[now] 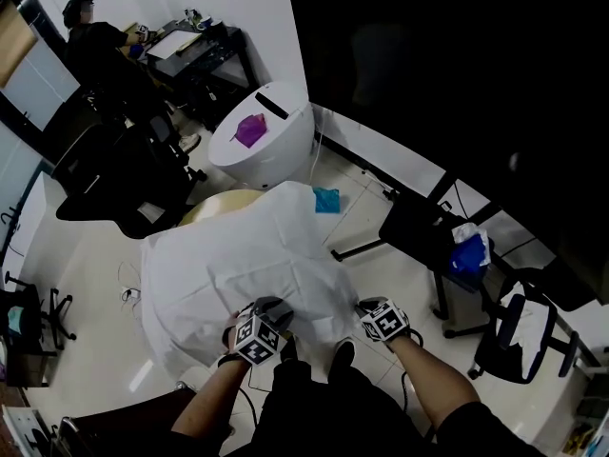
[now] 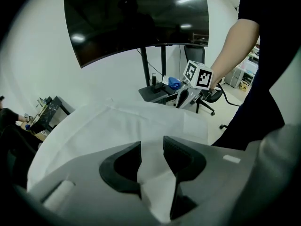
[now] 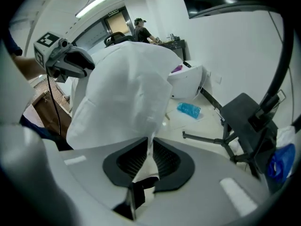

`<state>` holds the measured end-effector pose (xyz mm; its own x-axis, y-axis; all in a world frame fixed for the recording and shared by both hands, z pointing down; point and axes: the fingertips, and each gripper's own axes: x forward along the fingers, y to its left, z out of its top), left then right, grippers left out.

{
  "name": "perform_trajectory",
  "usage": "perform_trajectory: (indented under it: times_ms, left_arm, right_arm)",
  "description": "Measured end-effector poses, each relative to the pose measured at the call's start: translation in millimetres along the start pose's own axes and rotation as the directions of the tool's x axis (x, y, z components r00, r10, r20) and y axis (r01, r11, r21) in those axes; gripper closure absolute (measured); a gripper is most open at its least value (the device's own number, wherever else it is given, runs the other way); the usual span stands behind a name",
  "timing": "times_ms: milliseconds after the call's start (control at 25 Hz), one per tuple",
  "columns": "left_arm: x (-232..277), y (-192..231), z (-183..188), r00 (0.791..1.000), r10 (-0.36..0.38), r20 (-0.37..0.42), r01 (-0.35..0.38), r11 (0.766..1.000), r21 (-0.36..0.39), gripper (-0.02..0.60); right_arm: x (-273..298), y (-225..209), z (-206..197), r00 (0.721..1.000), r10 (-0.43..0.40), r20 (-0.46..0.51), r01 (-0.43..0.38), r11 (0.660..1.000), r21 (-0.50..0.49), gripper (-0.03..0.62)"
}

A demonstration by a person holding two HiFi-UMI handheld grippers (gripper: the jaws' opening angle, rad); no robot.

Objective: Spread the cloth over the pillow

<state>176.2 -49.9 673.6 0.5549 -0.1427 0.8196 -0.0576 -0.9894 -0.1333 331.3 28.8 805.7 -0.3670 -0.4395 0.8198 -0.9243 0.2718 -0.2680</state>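
Note:
A white cloth (image 1: pixel 238 265) lies draped over a bulky pillow, of which only a tan edge (image 1: pixel 221 203) shows at the far side. My left gripper (image 1: pixel 271 309) is at the cloth's near edge. In the left gripper view its jaws (image 2: pixel 152 147) stand well apart, with a loose fold of the cloth (image 2: pixel 117 126) lying between them. My right gripper (image 1: pixel 367 305) is at the near right corner. In the right gripper view the cloth (image 3: pixel 122 88) gathers to a point in the narrow slit of the gripper (image 3: pixel 151 145), pinched there.
Beyond the pillow stands a white rounded pod (image 1: pixel 271 150) with a purple thing (image 1: pixel 251 129) on it. A teal bag (image 1: pixel 326 199) lies on the floor. A black stand (image 1: pixel 419 227), a blue-bagged bin (image 1: pixel 469 252) and an office chair (image 1: pixel 519 336) are at right. A person (image 1: pixel 95 50) sits far left.

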Motion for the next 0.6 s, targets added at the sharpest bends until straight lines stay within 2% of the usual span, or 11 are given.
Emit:
perform_trajectory:
  times_ms: [120, 240, 400, 600]
  left_arm:
    - [-2, 0, 0, 1.000, -0.001, 0.008, 0.001, 1.000, -0.005, 0.443]
    - [-6, 0, 1, 1.000, 0.003, 0.021, -0.003, 1.000, -0.011, 0.443]
    - [-19, -1, 2, 0.998, 0.038, 0.050, -0.037, 0.999, -0.027, 0.442]
    - [-47, 1, -2, 0.989, 0.128, 0.071, -0.123, 0.990, -0.073, 0.442]
  right_arm:
    - [-11, -1, 14, 0.998, -0.001, 0.068, 0.001, 1.000, -0.009, 0.479]
    - [-34, -5, 38, 0.988, -0.031, 0.149, 0.038, 0.998, -0.047, 0.466]
    - [-74, -12, 80, 0.961, -0.061, 0.269, 0.090, 0.991, -0.097, 0.454]
    - [-105, 17, 132, 0.933, 0.020, 0.360, 0.058, 0.977, -0.206, 0.454]
